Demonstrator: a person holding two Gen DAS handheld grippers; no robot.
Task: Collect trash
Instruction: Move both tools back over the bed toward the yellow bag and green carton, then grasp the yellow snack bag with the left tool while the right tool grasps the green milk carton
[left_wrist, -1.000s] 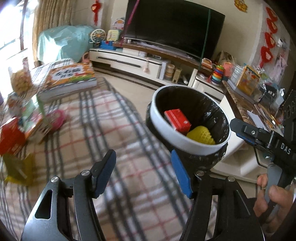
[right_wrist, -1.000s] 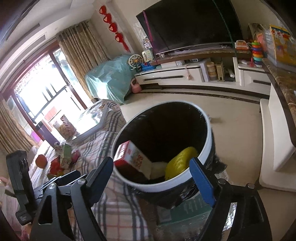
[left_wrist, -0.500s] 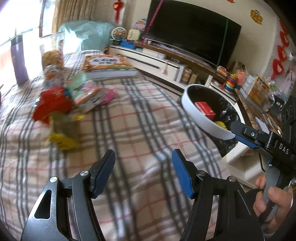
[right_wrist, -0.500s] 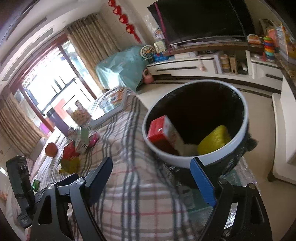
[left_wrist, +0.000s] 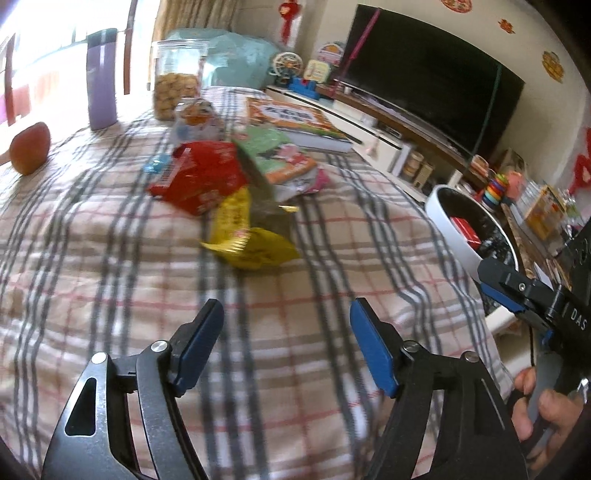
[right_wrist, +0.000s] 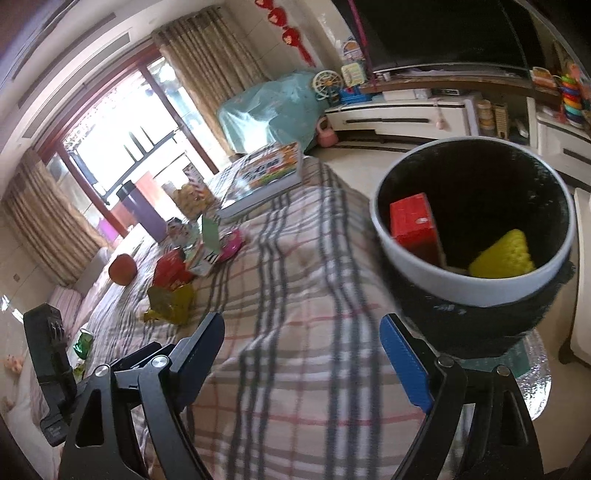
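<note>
So the left gripper (left_wrist: 286, 343) is hanging over bare plaid tablecloth (left_wrist: 110, 258) with its blue pads spread wide and nothing between them, and the jaws have just been opening further. Straight ahead of it, a bit past the fingertips, the crumpled yellow wrapper (left_wrist: 251, 240) is lying on the cloth, long axis running roughly away from the gripper and slightly leftward toward the red snack bag (left_wrist: 201, 177) it's touching at its far end. That's the bit that matters, I think: the wrapper is dead ahead of the left tool, so a forward reach with the pads straddling its narrow width looks like the natural grab. The right gripper (right_wrist: 301, 347) is also gaping and empty, but from its view the same yellow wrapper (right_wrist: 173, 302) is sitting well off to its left, beyond the left finger, while the black-lined trash bin (right_wrist: 476, 291) is just ahead on its right, already holding a red box (right_wrist: 413, 225) and a yellow lump (right_wrist: 504, 254). So the left hand is looking nearer to the trash, the right one nearer to the bin.
</note>
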